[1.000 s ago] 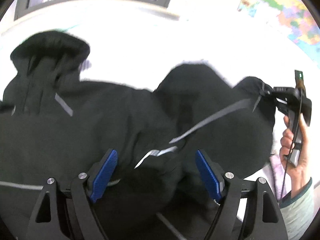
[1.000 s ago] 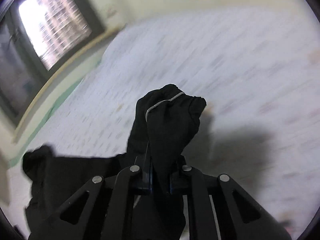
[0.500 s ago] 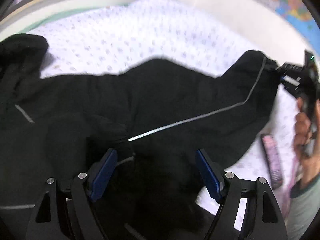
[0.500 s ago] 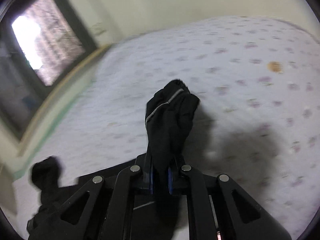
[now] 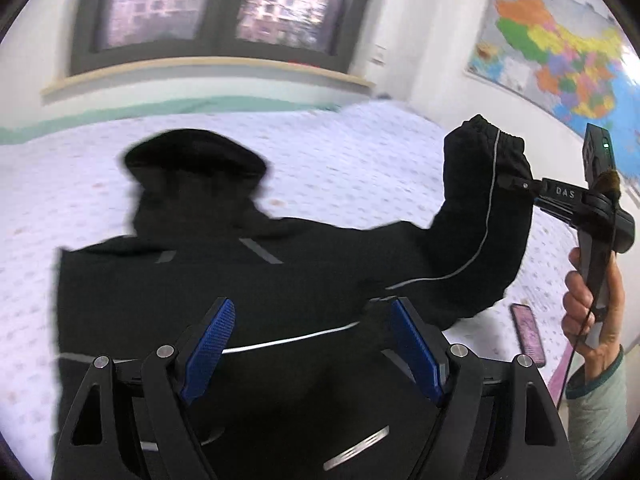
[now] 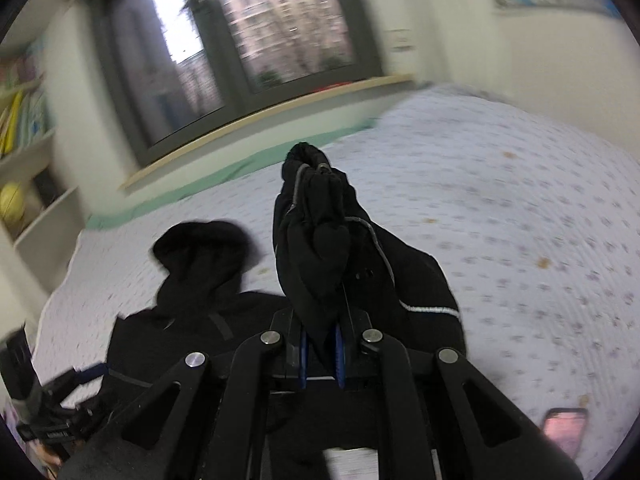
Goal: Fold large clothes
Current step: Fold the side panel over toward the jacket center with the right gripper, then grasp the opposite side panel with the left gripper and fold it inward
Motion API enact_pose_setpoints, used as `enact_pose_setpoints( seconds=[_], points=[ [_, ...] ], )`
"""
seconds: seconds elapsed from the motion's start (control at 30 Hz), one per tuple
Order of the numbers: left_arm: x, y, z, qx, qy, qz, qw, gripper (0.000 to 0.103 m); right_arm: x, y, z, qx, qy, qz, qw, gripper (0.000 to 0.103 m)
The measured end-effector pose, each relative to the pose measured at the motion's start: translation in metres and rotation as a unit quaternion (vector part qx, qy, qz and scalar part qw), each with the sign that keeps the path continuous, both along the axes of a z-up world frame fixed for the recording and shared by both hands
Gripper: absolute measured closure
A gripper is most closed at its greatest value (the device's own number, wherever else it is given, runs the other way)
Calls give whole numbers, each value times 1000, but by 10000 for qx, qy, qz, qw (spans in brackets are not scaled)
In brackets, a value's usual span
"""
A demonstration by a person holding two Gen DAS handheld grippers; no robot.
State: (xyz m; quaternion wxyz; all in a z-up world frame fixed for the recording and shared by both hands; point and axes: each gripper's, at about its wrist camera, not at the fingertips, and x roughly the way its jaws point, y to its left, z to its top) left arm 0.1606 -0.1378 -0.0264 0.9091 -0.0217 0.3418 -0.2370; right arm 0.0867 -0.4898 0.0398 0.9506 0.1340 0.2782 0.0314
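A black hooded jacket [image 5: 248,280] with thin grey reflective lines lies spread on the bed, hood [image 5: 196,160] toward the window. My left gripper [image 5: 310,340] is open and empty, hovering over the jacket's body. My right gripper [image 6: 322,354] is shut on the jacket's sleeve cuff [image 6: 316,216] and holds it lifted above the bed. In the left wrist view the right gripper [image 5: 516,184] shows at the right, pinching the raised sleeve [image 5: 484,208]. In the right wrist view the hood [image 6: 200,248] lies to the left.
The bed has a white sheet with small purple dots [image 5: 360,152]. A phone with a pink case [image 5: 528,334] lies on the bed near its right edge; it also shows in the right wrist view [image 6: 564,430]. A window [image 5: 216,4], a wall map [image 5: 560,52] and shelves [image 6: 24,152] surround the bed.
The right gripper has lifted the sleeve cuff higher and pulled it out to the right. The jacket's body now lies flatter. The left gripper stays open and has tilted up toward the window.
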Motion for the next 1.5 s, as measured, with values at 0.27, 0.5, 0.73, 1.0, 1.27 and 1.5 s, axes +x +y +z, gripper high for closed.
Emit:
enact_pose_setpoints(
  seconds=[0.27,0.5,0.73,1.0,1.27,1.5],
  points=[
    [-24,128,-9,-184,195,771,9967,22,17,161,-4,-310,238,955,9947,90],
    [-37,195,-31,-308,379,1147,9922,22,37,293,-39,-500,648,1730,9815,90],
    [-42,235,-57,-403,556,1237,9899,22,71,383,-127,-622,1441,2010,9669,85],
    [-29,245,-75,-511,877,1093,9888,22,84,402,-175,-450,2041,2551,9441,42],
    [23,229,-73,-1410,1502,709,9760,22,37,297,-108,1,1010,2148,9714,38],
    [78,175,-101,-1129,2034,895,9684,23,21,186,-117,47,1047,1070,9887,37]
  ],
)
